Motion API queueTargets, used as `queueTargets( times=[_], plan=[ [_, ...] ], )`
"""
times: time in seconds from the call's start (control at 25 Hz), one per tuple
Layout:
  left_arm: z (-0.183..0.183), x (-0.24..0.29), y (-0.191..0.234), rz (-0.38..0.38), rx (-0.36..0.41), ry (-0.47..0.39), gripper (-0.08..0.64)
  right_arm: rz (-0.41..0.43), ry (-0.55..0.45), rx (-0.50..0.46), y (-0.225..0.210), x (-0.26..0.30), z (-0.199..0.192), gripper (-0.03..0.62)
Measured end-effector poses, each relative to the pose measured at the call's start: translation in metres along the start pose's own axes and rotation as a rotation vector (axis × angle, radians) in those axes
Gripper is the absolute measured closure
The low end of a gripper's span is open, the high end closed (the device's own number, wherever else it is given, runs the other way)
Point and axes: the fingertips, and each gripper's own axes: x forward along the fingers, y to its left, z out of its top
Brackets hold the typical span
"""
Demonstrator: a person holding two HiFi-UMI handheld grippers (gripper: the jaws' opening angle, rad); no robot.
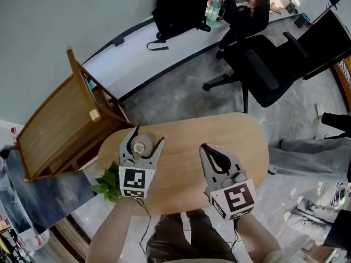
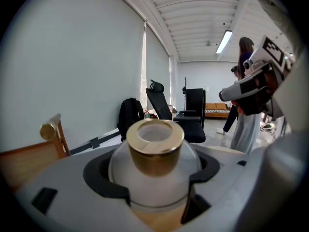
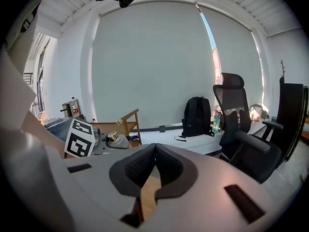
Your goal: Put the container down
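The container [image 1: 143, 147] is a frosted glass jar with a gold collar [image 2: 154, 146]. It sits between the jaws of my left gripper [image 1: 148, 136], which is shut on it, just over the left part of the round wooden table [image 1: 181, 185]. In the left gripper view the jar [image 2: 154, 178] fills the curved cut-outs of both jaws, with tabletop showing below it. My right gripper [image 1: 211, 151] hovers over the table's middle, apart from the jar. Its jaws are shut with nothing between them [image 3: 154, 151]. From the right gripper view, the jar [image 3: 114, 137] shows at the left.
A wooden chair [image 1: 60, 125] stands against the table's left side. Green plant leaves [image 1: 108, 184] lie by my left hand. A black office chair [image 1: 263, 64] stands beyond the table. A backpack [image 1: 178, 4] rests on a white desk [image 1: 137, 48]. A person [image 2: 246, 115] stands in the room.
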Motion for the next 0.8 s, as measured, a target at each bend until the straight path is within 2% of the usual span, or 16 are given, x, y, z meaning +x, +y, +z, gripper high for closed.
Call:
queueTargets(
  times=[0.16, 0.48, 0.68, 0.8],
  plan=[
    [-0.053, 0.041, 0.002, 0.002, -0.041, 0.023, 0.225, 0.012, 0.047, 0.013, -0.007, 0.029, -0.041, 0.597],
    [-0.154, 0.101, 0.002, 0.042, -0.076, 0.134, 0.225, 0.019, 0.11, 0.067, -0.017, 0.066, -0.11, 0.597],
    [-0.199, 0.122, -0.004, 0.061, -0.086, 0.187, 0.225, 0.015, 0.127, 0.094, -0.027, 0.087, -0.149, 0.597],
    [-0.22, 0.13, -0.013, 0.032, -0.09, 0.214, 0.225, 0.011, 0.141, 0.107, -0.032, 0.095, -0.167, 0.597]
  ],
)
